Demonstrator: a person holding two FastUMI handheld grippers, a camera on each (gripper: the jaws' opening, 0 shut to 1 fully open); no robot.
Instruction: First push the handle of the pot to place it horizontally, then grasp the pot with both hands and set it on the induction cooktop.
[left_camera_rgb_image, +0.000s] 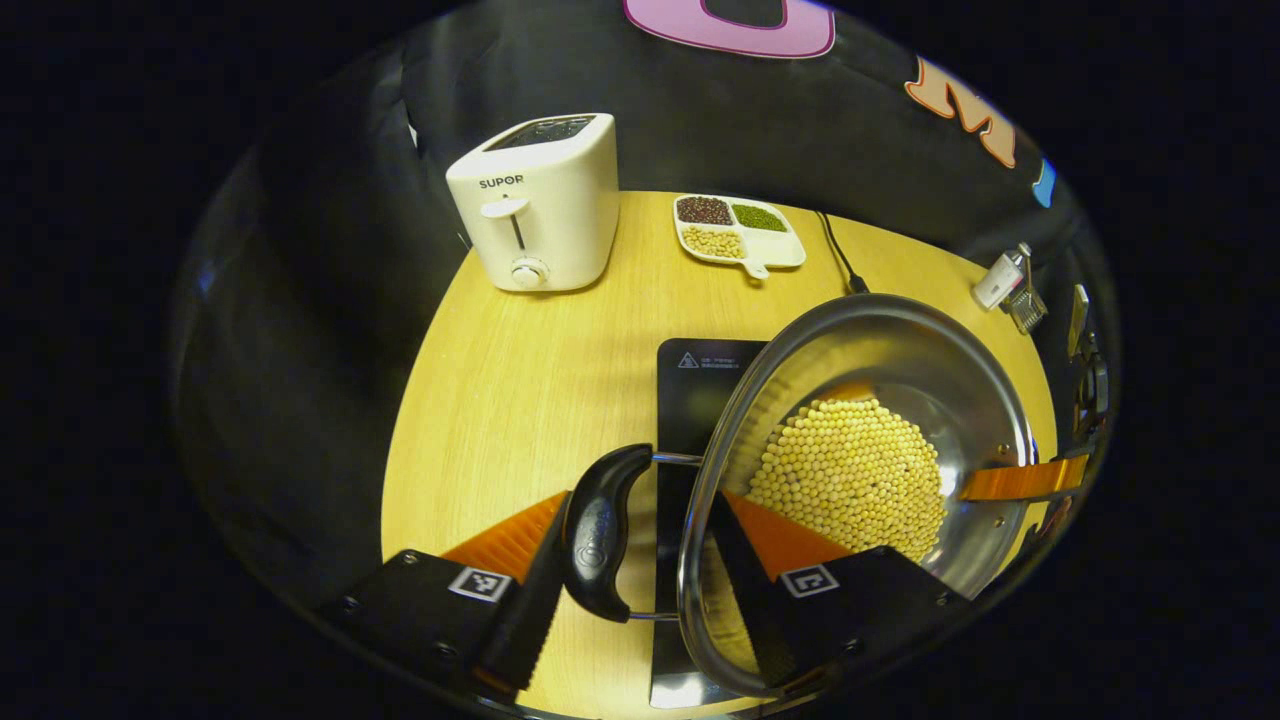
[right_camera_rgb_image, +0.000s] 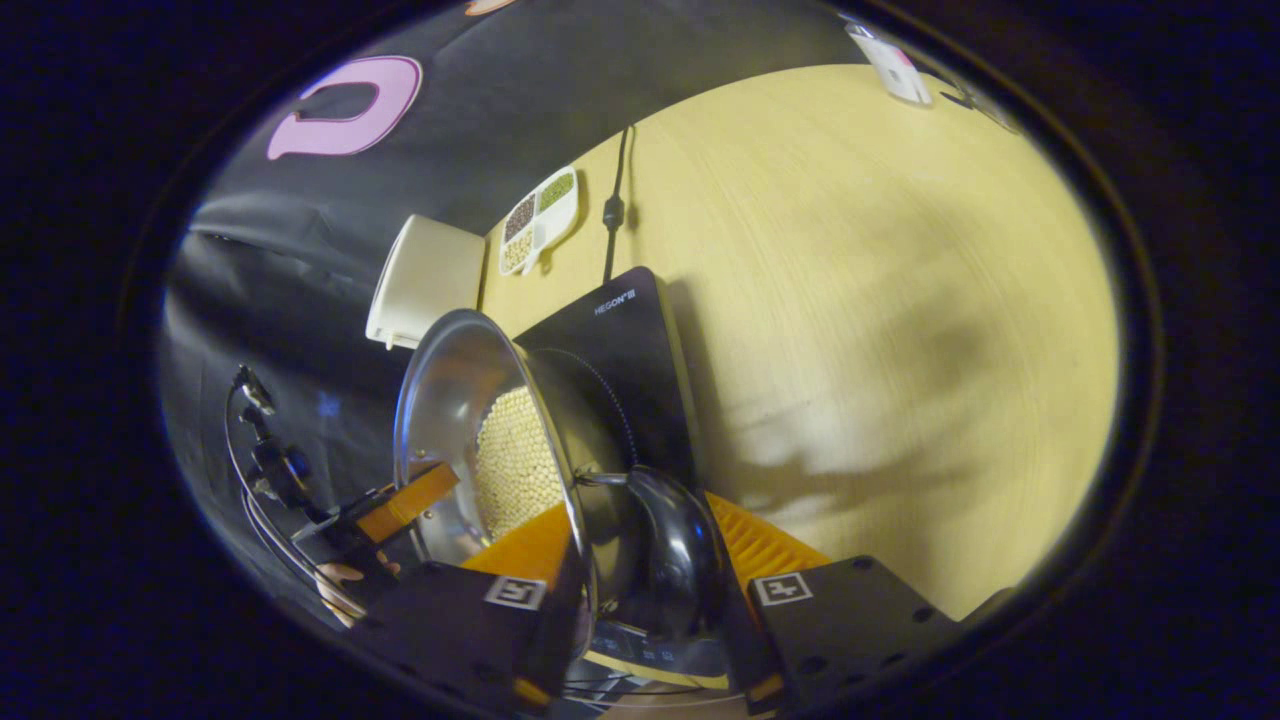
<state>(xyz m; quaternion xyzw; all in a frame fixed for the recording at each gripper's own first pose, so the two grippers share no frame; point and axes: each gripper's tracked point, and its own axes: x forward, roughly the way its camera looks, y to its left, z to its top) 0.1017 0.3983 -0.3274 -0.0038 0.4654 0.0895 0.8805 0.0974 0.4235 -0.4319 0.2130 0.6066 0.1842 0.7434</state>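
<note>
Round stainless-steel pot (left_camera_rgb_image: 890, 400), half filled with pale yellow beans (left_camera_rgb_image: 850, 480), is tilted at lower right of the left gripper view, held above the black induction cooktop (left_camera_rgb_image: 700, 385) on the wooden table (left_camera_rgb_image: 520, 380). Left tool (left_camera_rgb_image: 640, 590) is clenched on its black curved handle (left_camera_rgb_image: 598, 530) and rim. Right tool (right_camera_rgb_image: 650, 590) grips the opposite handle (right_camera_rgb_image: 675, 545) likewise.

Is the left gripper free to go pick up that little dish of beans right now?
Probably not: the left gripper is clamped on the pot, and the dish of beans sits far beyond it.
</note>
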